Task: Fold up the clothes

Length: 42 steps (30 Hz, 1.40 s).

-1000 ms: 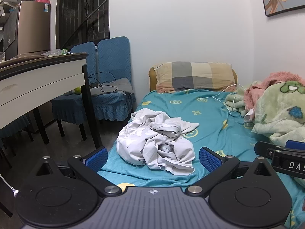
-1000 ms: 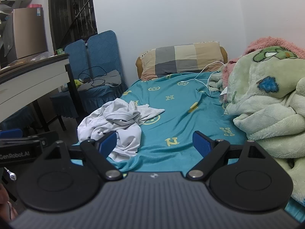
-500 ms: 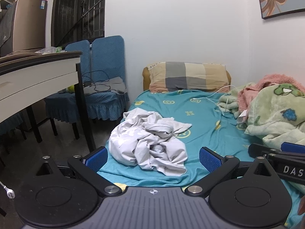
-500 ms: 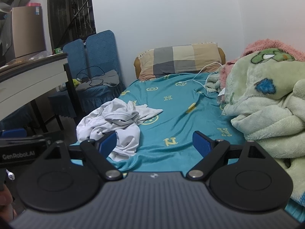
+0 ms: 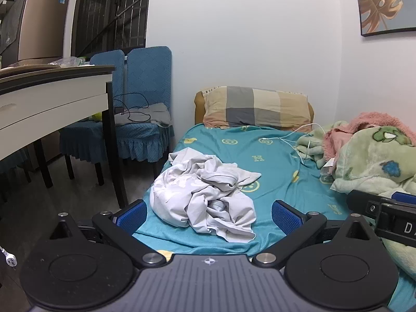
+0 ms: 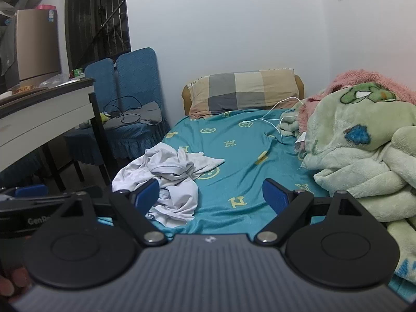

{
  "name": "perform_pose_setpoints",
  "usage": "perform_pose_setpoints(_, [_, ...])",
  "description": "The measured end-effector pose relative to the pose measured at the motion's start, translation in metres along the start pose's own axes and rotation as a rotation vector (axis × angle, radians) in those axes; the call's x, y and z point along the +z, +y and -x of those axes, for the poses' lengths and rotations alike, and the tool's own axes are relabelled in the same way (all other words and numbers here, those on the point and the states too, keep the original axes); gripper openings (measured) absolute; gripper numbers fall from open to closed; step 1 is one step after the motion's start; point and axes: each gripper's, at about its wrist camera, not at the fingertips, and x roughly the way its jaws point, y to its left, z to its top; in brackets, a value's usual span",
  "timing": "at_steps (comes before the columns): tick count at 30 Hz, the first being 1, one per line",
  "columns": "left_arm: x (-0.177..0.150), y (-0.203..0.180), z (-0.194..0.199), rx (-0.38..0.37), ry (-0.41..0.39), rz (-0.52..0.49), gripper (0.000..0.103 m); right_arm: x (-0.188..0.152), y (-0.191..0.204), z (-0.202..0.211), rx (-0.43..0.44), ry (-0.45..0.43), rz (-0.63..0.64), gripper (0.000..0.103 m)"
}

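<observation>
A crumpled white garment (image 5: 205, 192) lies in a heap on the teal bed sheet (image 5: 273, 161), near the bed's left front edge. It also shows in the right wrist view (image 6: 169, 179). My left gripper (image 5: 209, 214) is open and empty, held just short of the heap, which sits between its blue pads (image 5: 131, 214). My right gripper (image 6: 212, 197) is open and empty, to the right of the heap and above the bare sheet (image 6: 234, 156). The right gripper's body shows at the right edge of the left wrist view (image 5: 384, 215).
A checked pillow (image 5: 254, 108) lies at the head of the bed. Green and pink blankets (image 6: 364, 143) are piled along the right side, with a white cable (image 6: 270, 117) on the sheet. A white table (image 5: 52, 98) and blue chairs (image 5: 140, 119) stand left of the bed.
Both grippers have drawn back and risen slightly, so the heap sits a little farther off and more central in the left view. Both stay open. The garment has not moved.
</observation>
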Motion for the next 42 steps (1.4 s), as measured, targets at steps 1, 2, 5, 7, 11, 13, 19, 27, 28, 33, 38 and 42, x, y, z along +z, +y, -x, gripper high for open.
perform_pose_setpoints(1, [0.001, 0.003, 0.002, -0.001, -0.008, 0.006, 0.103, 0.003, 0.002, 0.001, -0.002, 0.009, -0.011, 0.088])
perform_pose_setpoints(2, [0.001, 0.005, 0.005, 0.002, -0.016, 0.015, 0.103, 0.007, 0.004, 0.002, -0.004, 0.018, -0.022, 0.088])
perform_pose_setpoints(5, [-0.004, 0.011, 0.002, 0.008, -0.001, 0.033, 0.103, 0.023, 0.014, 0.002, 0.010, 0.027, -0.043, 0.088])
perform_pose_setpoints(7, [-0.009, 0.013, -0.006, 0.011, 0.014, 0.025, 0.103, 0.034, 0.021, -0.001, 0.011, 0.012, -0.027, 0.088])
perform_pose_setpoints(11, [-0.010, 0.009, -0.038, 0.023, 0.031, -0.019, 0.101, 0.047, 0.013, -0.018, 0.002, -0.030, -0.046, 0.088])
perform_pose_setpoints(13, [-0.008, 0.004, -0.065, 0.051, 0.024, -0.061, 0.099, 0.043, 0.001, -0.033, 0.001, -0.034, -0.080, 0.088])
perform_pose_setpoints(19, [-0.002, -0.014, -0.167, 0.076, 0.060, -0.206, 0.087, 0.009, -0.033, -0.075, -0.017, -0.006, -0.101, 0.088])
perform_pose_setpoints(27, [0.005, -0.034, -0.284, 0.044, 0.069, -0.340, 0.061, -0.007, -0.063, -0.125, -0.050, 0.024, -0.130, 0.088])
perform_pose_setpoints(28, [0.009, -0.034, -0.276, 0.028, 0.057, -0.331, 0.056, -0.009, -0.066, -0.129, -0.047, 0.030, -0.141, 0.088])
perform_pose_setpoints(33, [0.028, -0.032, -0.238, -0.051, -0.004, -0.285, 0.015, -0.019, -0.073, -0.153, -0.045, 0.088, -0.157, 0.088])
perform_pose_setpoints(38, [0.048, -0.030, -0.200, -0.130, -0.065, -0.239, 0.012, -0.021, -0.070, -0.153, -0.023, 0.064, -0.144, 0.088])
perform_pose_setpoints(42, [0.063, -0.028, -0.170, -0.193, -0.113, -0.202, 0.012, -0.016, -0.067, -0.135, 0.013, -0.002, -0.137, 0.088])
